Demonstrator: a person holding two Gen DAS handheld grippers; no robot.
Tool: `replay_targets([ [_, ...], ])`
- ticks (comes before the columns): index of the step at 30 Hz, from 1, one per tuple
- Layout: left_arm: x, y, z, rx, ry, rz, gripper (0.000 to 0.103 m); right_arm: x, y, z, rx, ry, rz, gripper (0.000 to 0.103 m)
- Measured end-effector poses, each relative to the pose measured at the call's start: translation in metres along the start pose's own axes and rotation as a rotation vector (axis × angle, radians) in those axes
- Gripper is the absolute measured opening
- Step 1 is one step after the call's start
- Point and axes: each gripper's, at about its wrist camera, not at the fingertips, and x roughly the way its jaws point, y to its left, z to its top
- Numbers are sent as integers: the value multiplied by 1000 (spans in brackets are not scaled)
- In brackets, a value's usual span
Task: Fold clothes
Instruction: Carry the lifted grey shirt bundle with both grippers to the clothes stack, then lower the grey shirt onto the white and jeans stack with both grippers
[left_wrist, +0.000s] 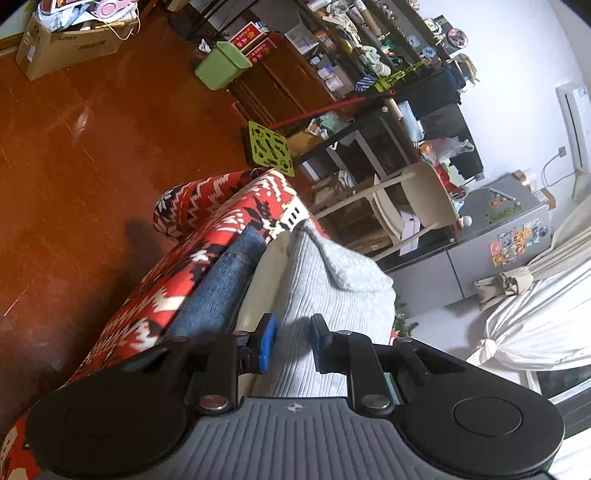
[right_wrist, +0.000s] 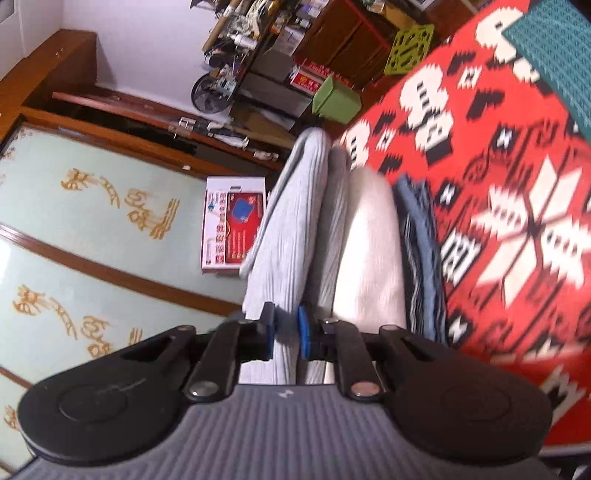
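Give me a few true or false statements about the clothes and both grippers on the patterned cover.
1. The left gripper has grey ribbed cloth between its pads. True.
2. The right gripper is wide open over bare floor. False: it is nearly shut with grey cloth between its pads.
3. A blue garment lies beside a cream one. True.
4. The cover under the clothes is plain green. False: it is red with white and black patterns.
5. The bin is green. True.
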Motion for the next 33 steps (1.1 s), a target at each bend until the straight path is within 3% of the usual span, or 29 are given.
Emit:
replay_targets([
  [22, -44, 8, -49, 32, -10, 43, 27, -18, 6, -76, -3, 106, 27, 9],
  [33, -47, 9, -65, 51, -18, 49, 28, -49, 10, -81, -36, 87, 4, 7],
])
